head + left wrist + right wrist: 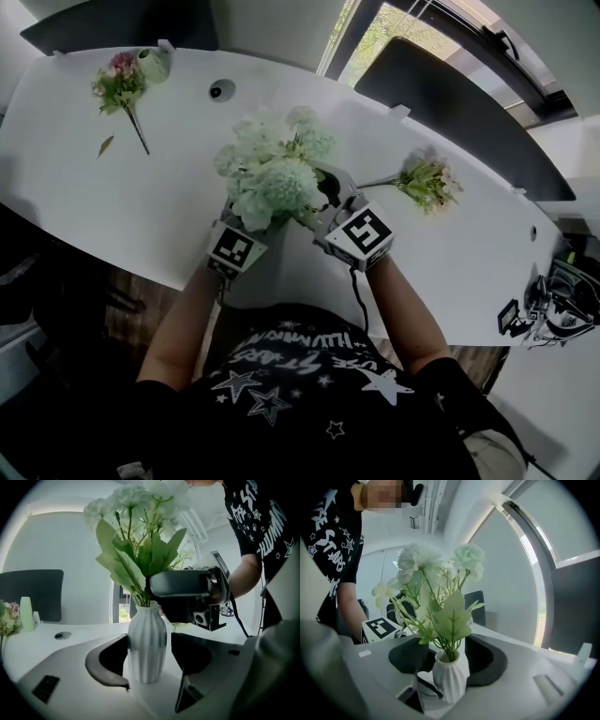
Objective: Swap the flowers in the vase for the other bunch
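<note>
White counter (112, 216), curved along its near edge, is running beneath a window (375, 37), with a dark chair (122, 28) standing behind it; a person in a black shirt printed with white stars is leaning over it, holding a gripper in each hand.

Near the middle of the counter a white ribbed vase (147, 665) is standing upright, carrying a bunch of pale green and white flowers (272, 173) with broad green leaves.

The left gripper (148, 641) is reaching in level with the vase's body; its jaws are standing apart with the vase between them, one pad lying right against the ribbed wall and the other showing a clear gap, so nothing is being clamped.

The right gripper (447, 646) is sitting higher, at the vase's mouth; its jaws are gaping wide on either side of the green stems and are not pressing on them.

Two other bunches are lying flat on the counter, well apart from the vase: a pink bunch (120, 86) at the far left beside a pale green container (153, 64), and a pinkish-white bunch (427, 181) to the right; a loose leaf (105, 145) is lying near the pink bunch.
</note>
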{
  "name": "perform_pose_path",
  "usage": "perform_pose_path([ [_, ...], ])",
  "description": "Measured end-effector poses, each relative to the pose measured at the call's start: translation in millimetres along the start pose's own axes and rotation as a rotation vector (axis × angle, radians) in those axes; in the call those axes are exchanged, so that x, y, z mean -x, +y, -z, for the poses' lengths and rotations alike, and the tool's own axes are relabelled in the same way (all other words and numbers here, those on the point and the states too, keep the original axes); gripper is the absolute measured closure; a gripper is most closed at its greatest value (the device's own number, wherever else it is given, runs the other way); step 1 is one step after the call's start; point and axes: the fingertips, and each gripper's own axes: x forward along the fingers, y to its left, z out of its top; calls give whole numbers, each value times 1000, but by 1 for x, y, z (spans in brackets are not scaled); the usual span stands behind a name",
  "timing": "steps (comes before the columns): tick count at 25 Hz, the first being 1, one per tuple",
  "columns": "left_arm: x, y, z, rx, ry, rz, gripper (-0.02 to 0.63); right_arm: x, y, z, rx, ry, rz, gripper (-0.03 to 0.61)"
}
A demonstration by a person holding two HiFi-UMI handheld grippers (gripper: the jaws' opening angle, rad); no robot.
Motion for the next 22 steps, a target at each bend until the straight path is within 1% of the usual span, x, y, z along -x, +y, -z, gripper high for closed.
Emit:
perform_pose_path([
  [4, -8, 5, 1, 36, -26, -34, 334, 2, -4, 1, -13, 1, 9, 417],
  [6, -9, 5, 0, 39, -22, -36, 334, 2, -6, 1, -19, -3, 16, 434],
  [12, -10, 6, -1, 40, -30, -34, 336, 0, -10, 1, -81, -5, 27, 462],
  [17, -10, 5, 1, 27, -23, -26, 336, 2, -9, -1, -88, -7, 19, 474],
  [22, -9, 7, 2, 18, -24, -42, 336, 6, -10, -20, -140, -66, 25, 479],
])
